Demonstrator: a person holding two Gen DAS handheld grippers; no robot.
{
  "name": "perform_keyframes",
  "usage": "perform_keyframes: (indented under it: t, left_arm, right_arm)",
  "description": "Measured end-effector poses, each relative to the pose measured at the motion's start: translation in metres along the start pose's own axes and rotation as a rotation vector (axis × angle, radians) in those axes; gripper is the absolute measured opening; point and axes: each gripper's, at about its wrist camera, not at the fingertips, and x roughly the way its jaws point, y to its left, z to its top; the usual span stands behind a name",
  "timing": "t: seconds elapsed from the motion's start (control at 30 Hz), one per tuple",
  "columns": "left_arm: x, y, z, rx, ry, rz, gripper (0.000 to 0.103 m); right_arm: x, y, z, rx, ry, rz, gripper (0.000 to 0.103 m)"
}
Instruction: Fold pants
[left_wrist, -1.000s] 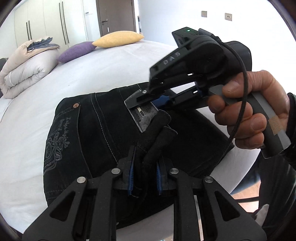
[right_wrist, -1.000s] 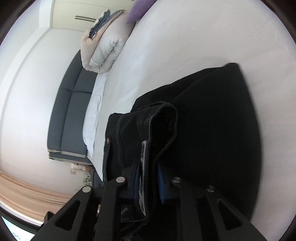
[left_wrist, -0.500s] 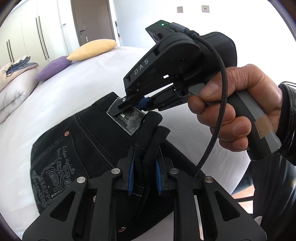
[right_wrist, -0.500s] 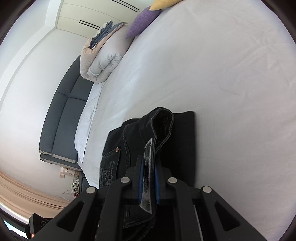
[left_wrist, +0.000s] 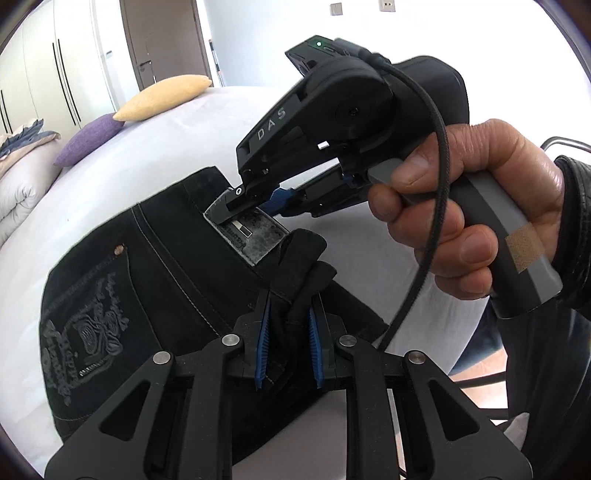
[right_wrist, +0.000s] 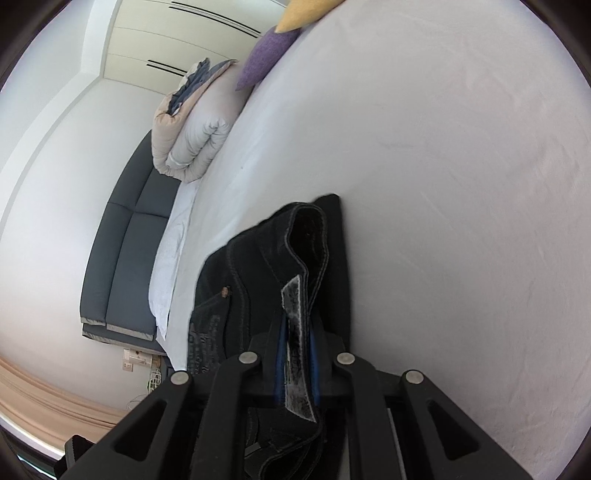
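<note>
Both my grippers clamp the black pants (left_wrist: 155, 280) at the waistband. Left gripper (left_wrist: 287, 347) has its blue pads (left_wrist: 263, 343) pinched on a bunched fold of dark denim, fabric sticking up past the tips. Just ahead of it, the right gripper (left_wrist: 255, 206), held in my right hand (left_wrist: 476, 206), bites the grey waistband patch (left_wrist: 255, 236); its jaws have just been opening slightly, patch between them, pads on it. Pants spread below and left of the left gripper on the white bed (left_wrist: 122, 173). Beyond, far from the right gripper: purple pillow (right_wrist: 264, 61), yellow pillow (left_wrist: 162, 96), rolled duvet (right_wrist: 192, 136).
</note>
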Motion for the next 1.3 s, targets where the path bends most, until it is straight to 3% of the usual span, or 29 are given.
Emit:
perform_keyframes:
  t: [0.1,0.17,0.23,0.27,0.3,0.33,0.37,0.47,0.53,0.57,0.6,0.7,0.8,1.0,1.3]
  left_arm:
    - [0.002,0.03,0.011,-0.038,0.003,-0.027,0.023]
    - [-0.005,0.039,0.011,-0.085,0.005,-0.063,0.029]
    - [-0.02,0.051,0.008,-0.143,-0.017,-0.116,0.045]
    - [-0.03,0.055,0.008,-0.16,-0.034,-0.129,0.059]
    - [-0.04,0.061,0.006,-0.181,-0.055,-0.142,0.061]
    - [-0.05,0.069,0.004,-0.207,-0.073,-0.164,0.061]
    - [-0.06,0.08,0.002,-0.241,-0.09,-0.19,0.061]
    - [-0.072,0.121,-0.001,-0.354,-0.135,-0.209,0.061]
    - [-0.063,0.163,-0.002,-0.459,-0.133,-0.2,0.055]
    - [-0.056,0.181,-0.003,-0.494,-0.126,-0.191,0.035]
    - [-0.046,0.203,-0.002,-0.536,-0.1,-0.158,0.029]
    - [-0.02,0.253,-0.003,-0.59,-0.041,-0.08,0.02]
    - [0.005,0.276,-0.011,-0.598,0.046,-0.042,0.019]
    - [0.01,0.248,-0.037,-0.525,0.048,-0.001,0.018]
    - [-0.027,0.181,-0.078,-0.437,-0.011,0.051,0.018]
  right_arm:
    - [-0.004,-0.006,-0.003,0.024,-0.01,0.044,0.021]
    - [-0.012,-0.001,-0.006,0.02,-0.023,0.034,0.035]
    - [-0.028,0.005,-0.012,0.013,-0.057,-0.017,0.046]
    - [-0.035,0.006,-0.014,0.013,-0.074,-0.038,0.047]
    - [-0.042,0.009,-0.017,0.012,-0.083,-0.04,0.047]
    - [-0.05,0.013,-0.02,0.007,-0.088,-0.02,0.04]
    - [-0.055,0.019,-0.022,-0.007,-0.093,-0.004,0.026]
    - [-0.058,0.044,-0.03,-0.066,-0.079,0.03,0.008]
    - [-0.042,0.062,-0.038,-0.125,-0.022,0.027,0.007]
    - [-0.035,0.065,-0.041,-0.142,-0.002,0.011,0.006]
    - [-0.024,0.066,-0.044,-0.148,0.027,-0.02,0.006]
    - [-0.001,0.049,-0.051,-0.095,0.082,-0.115,0.0]
    - [0.001,0.038,-0.056,-0.083,0.061,-0.092,0.0]
    - [0.003,0.031,-0.062,-0.074,0.029,-0.079,0.0]
    - [-0.01,0.034,-0.072,-0.07,-0.001,-0.067,0.0]
